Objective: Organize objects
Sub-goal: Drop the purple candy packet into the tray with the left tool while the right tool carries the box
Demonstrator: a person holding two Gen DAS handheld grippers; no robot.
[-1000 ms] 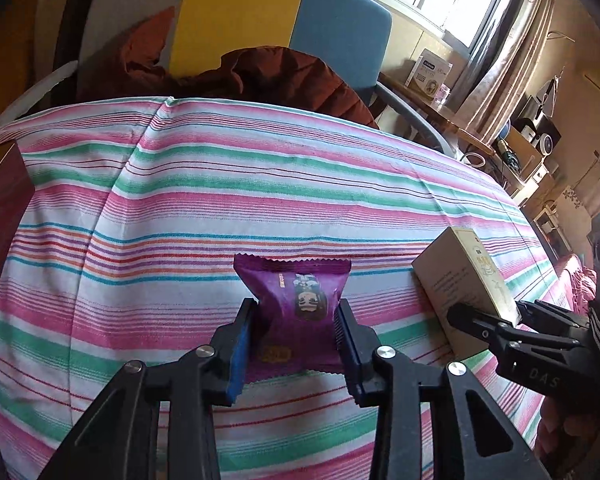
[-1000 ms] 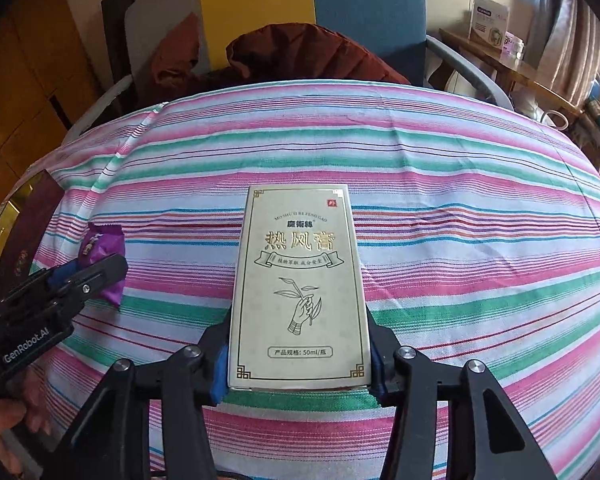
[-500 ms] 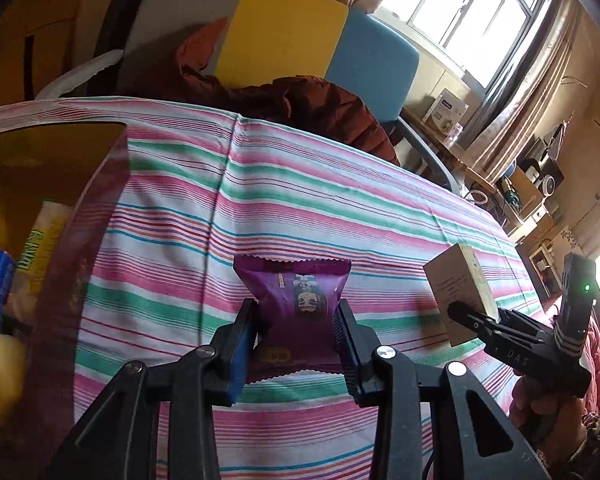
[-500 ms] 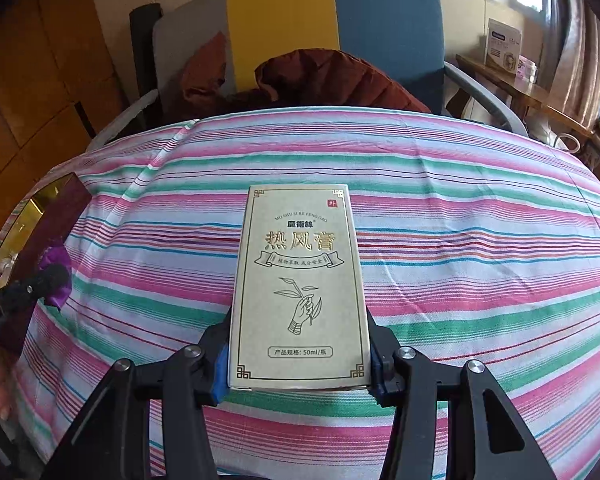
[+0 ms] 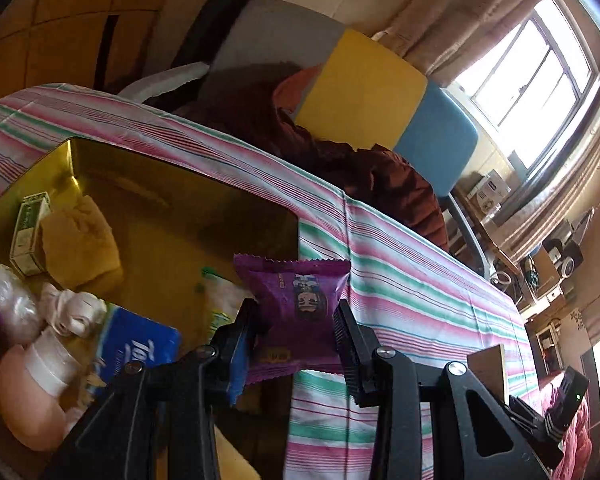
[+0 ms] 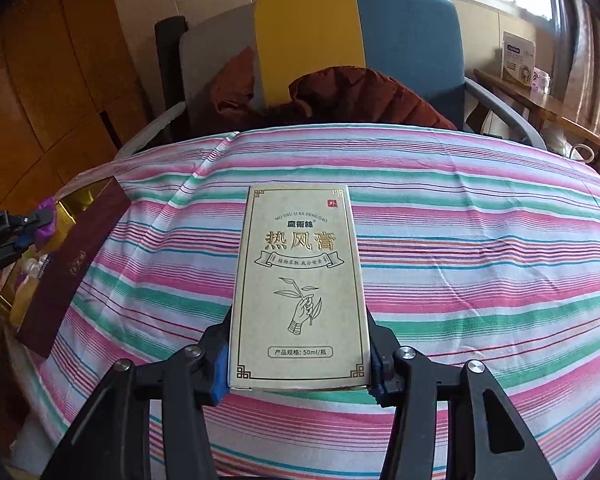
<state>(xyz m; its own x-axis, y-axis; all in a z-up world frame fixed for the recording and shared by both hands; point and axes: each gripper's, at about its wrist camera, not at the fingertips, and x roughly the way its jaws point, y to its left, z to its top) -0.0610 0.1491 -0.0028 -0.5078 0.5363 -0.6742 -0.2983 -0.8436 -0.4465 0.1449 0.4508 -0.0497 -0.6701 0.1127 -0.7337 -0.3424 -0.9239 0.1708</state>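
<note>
My left gripper (image 5: pixel 296 332) is clamped on a purple crinkle-edged foil snack packet (image 5: pixel 296 304), its blue-padded fingers (image 5: pixel 238 354) pressing both sides of the wrapper. The packet hangs over the near wall of a gold-lined open box (image 5: pixel 172 184), right where that wall meets the pink, green and white striped tablecloth (image 5: pixel 412 280).

Inside the box I see a blue tissue pack (image 5: pixel 140 348), a small green-and-white carton (image 5: pixel 28 232), a lump of yellow cloth (image 5: pixel 80 244), a peach-coloured round plastic bottle with a white collar (image 5: pixel 28 396) and some crumpled white wrapping (image 5: pixel 72 308).

My right gripper (image 6: pixel 298 368) grips a tall cream cardboard box printed with gold Chinese lettering and a hand holding a sprig (image 6: pixel 300 280). The jaws squeeze its lower end, and the box stands out along the fingers above the striped cloth, well apart from the gold-lined box, whose maroon outer wall (image 6: pixel 72 268) shows at the left of the right wrist view.

Behind the table stands a chair with grey, yellow and blue panels (image 6: pixel 340 40), with a dark red padded jacket (image 6: pixel 360 96) heaped on its seat.
</note>
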